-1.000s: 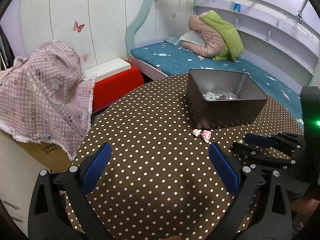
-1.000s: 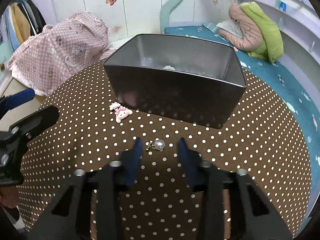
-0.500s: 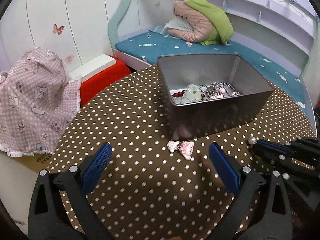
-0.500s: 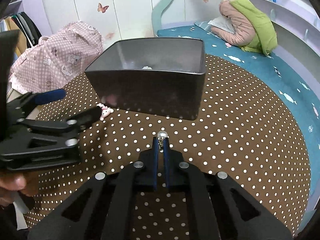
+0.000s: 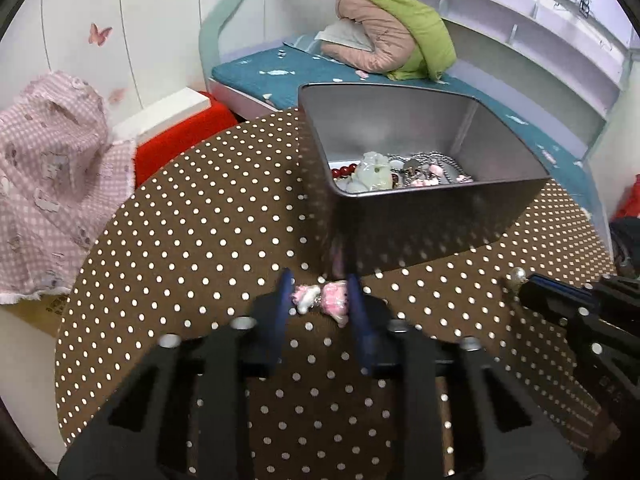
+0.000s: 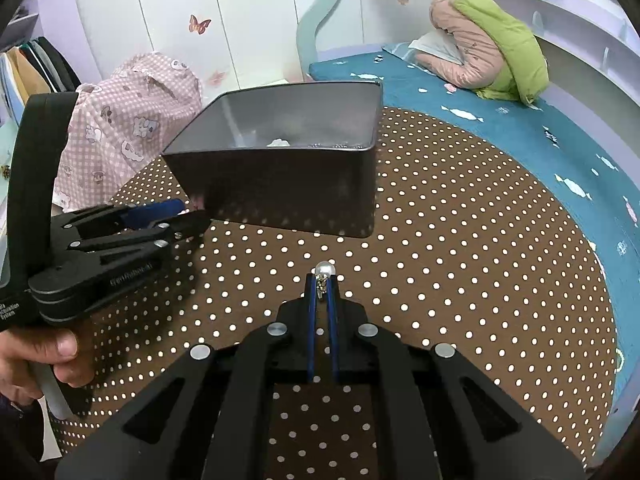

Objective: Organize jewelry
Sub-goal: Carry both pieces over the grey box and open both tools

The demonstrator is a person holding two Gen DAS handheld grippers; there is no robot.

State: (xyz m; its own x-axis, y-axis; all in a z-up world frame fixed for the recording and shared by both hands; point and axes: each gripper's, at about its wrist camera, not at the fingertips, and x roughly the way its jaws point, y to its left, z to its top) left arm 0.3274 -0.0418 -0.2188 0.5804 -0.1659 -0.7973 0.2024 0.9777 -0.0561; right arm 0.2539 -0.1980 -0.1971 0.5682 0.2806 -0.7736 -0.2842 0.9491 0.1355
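Note:
A grey metal box (image 5: 436, 216) stands on the brown polka-dot table (image 5: 208, 224) and holds beads, chains and a pale green piece. A pink and white charm pair (image 5: 322, 300) lies on the cloth just in front of the box. My left gripper (image 5: 320, 300) has its blue fingers closed in on both sides of the charms, touching them. My right gripper (image 6: 322, 280) is shut on a pearl earring (image 6: 324, 270) and holds it above the table, in front of the box (image 6: 288, 184). The pearl also shows in the left wrist view (image 5: 518, 276).
A pink checked cloth (image 5: 52, 184) covers something left of the table. A red box (image 5: 180, 144) sits beyond the table edge. A teal bed (image 6: 500, 120) with a pink and green jacket (image 6: 492, 44) lies behind and to the right.
My left gripper moved forward and down to the charms and closed from wide open onto them. My right gripper shut on the pearl earring and lifted it off the cloth.

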